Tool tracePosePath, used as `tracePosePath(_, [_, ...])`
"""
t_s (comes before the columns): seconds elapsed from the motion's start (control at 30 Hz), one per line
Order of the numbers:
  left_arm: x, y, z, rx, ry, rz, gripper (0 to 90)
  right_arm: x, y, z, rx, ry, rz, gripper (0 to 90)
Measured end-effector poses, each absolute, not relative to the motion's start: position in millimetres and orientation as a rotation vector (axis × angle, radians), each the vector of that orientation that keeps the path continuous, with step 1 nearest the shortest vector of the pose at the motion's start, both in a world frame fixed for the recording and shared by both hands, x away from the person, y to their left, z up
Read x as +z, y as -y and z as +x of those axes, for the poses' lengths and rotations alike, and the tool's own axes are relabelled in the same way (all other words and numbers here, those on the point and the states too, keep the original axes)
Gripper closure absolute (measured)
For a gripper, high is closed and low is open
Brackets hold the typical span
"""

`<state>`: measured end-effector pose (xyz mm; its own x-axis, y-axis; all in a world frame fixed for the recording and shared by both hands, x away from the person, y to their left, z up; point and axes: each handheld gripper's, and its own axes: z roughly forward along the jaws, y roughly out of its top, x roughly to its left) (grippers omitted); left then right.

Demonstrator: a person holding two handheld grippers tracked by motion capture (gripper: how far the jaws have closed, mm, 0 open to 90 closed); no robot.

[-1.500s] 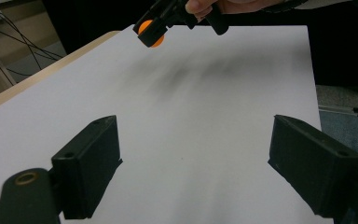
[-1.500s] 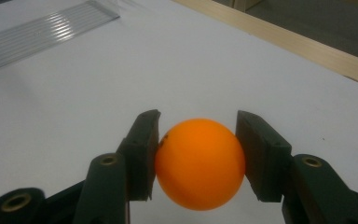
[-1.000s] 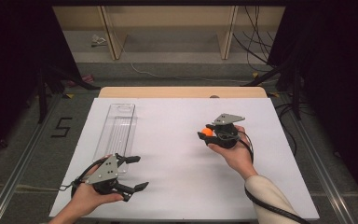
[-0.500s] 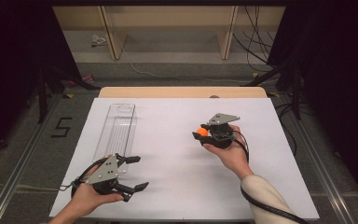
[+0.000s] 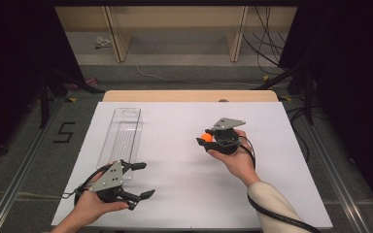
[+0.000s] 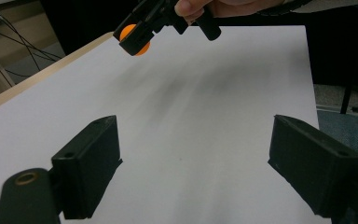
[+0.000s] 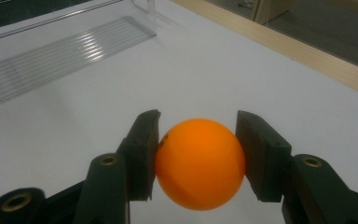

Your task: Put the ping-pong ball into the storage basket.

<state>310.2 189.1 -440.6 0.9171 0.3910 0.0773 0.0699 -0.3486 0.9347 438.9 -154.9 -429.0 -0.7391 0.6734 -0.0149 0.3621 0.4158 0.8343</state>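
White sheeting covers the desk [image 5: 184,194], with a clear plastic tray [image 5: 122,133] toward ten o'clock. Near two o'clock, the right gripper [image 5: 205,140] pinches an orange ball [image 7: 199,162] between its fingers, while the left gripper [image 5: 143,180], at seven o'clock, spreads wide with nothing between.

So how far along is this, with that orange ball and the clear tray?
Done: the right gripper has the small orange ball clamped between its jaws, lifted off the white table. In hand: carrying it. Left, probably: setting it in the long clear plastic tray, which looks empty. The left gripper hangs open near the tray's end.
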Motion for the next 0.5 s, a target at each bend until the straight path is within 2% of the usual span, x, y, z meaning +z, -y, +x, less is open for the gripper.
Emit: tracePosePath(0.5, [-440.8, -188.7, 309.9, 0.342, -0.338, 1.912, 15.9, -429.1, 145.6, 439.3, 1.245, -2.341, 0.878, 51.4])
